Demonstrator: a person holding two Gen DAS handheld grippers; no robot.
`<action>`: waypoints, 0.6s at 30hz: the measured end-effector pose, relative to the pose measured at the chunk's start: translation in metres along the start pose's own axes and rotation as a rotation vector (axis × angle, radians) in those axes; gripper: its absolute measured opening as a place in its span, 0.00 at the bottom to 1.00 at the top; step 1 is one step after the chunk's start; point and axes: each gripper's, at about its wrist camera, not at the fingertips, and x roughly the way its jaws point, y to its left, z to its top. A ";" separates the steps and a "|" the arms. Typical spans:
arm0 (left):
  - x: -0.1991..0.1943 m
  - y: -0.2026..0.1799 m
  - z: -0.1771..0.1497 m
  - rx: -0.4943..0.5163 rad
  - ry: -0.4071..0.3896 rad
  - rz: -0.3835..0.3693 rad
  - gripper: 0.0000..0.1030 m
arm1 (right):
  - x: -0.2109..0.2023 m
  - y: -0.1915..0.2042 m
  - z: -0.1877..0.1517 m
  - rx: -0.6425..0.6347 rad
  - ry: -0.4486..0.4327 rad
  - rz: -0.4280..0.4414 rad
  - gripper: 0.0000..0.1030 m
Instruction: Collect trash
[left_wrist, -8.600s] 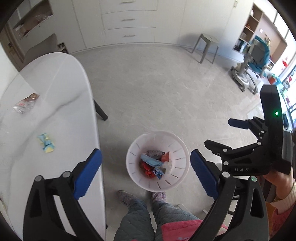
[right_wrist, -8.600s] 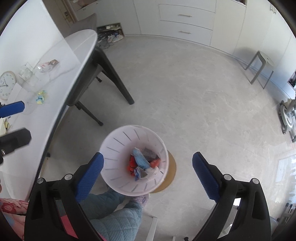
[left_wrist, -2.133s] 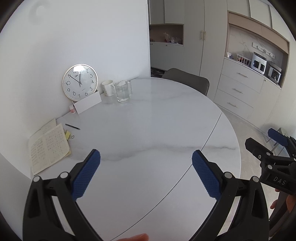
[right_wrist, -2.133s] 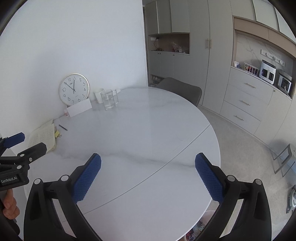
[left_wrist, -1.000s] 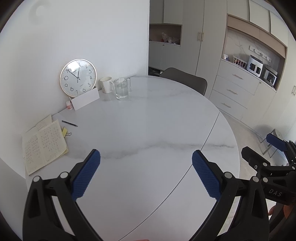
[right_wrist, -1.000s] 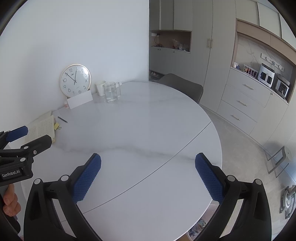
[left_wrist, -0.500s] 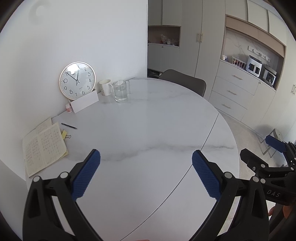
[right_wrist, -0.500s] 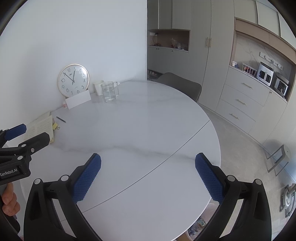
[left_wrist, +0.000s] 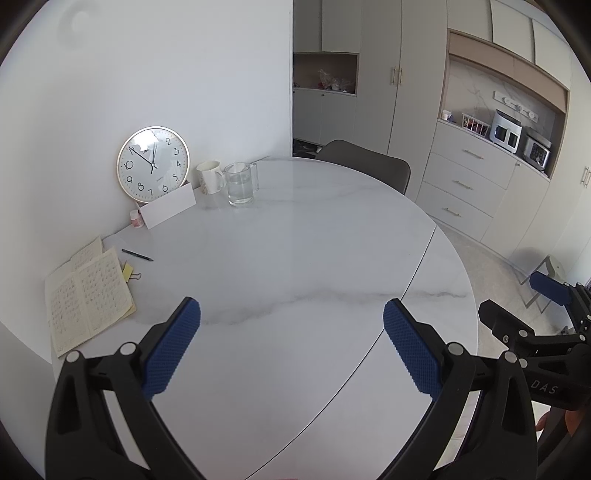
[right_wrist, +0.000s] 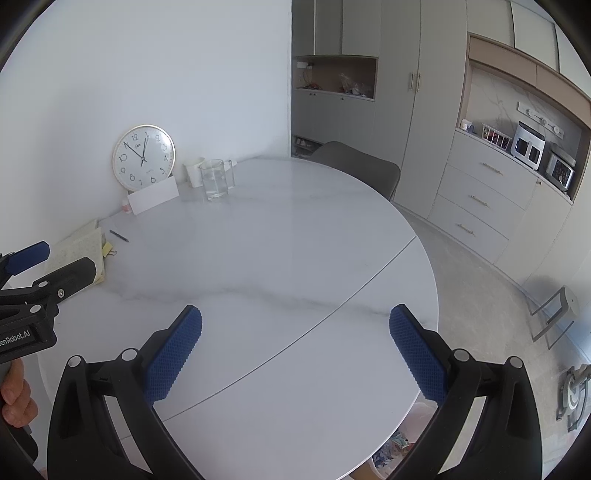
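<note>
Both grippers idle over bench, no trash on top.
Left gripper (left_wrist: 291, 347) and right gripper (right_wrist: 295, 349) wide, empty; bin (right_wrist: 391, 448) sits below bench (right_wrist: 277, 240) edge, nearer right.

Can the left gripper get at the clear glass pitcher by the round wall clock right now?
Probably yes. The left gripper is open and empty, and bare white marble table lies between it and the clear glass pitcher; only the white mug crowds one side.

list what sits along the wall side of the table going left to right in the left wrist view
open notebook → pen → white card → mug → glass pitcher
</note>
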 end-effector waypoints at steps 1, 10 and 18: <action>0.000 0.000 0.000 -0.001 0.000 0.000 0.92 | 0.000 0.000 0.000 0.000 0.001 -0.001 0.98; 0.001 -0.001 0.002 0.000 -0.001 -0.001 0.92 | 0.003 -0.001 -0.002 -0.001 0.018 0.000 0.98; 0.004 -0.002 0.003 0.004 0.006 -0.004 0.92 | 0.005 -0.003 -0.002 -0.001 0.025 -0.004 0.98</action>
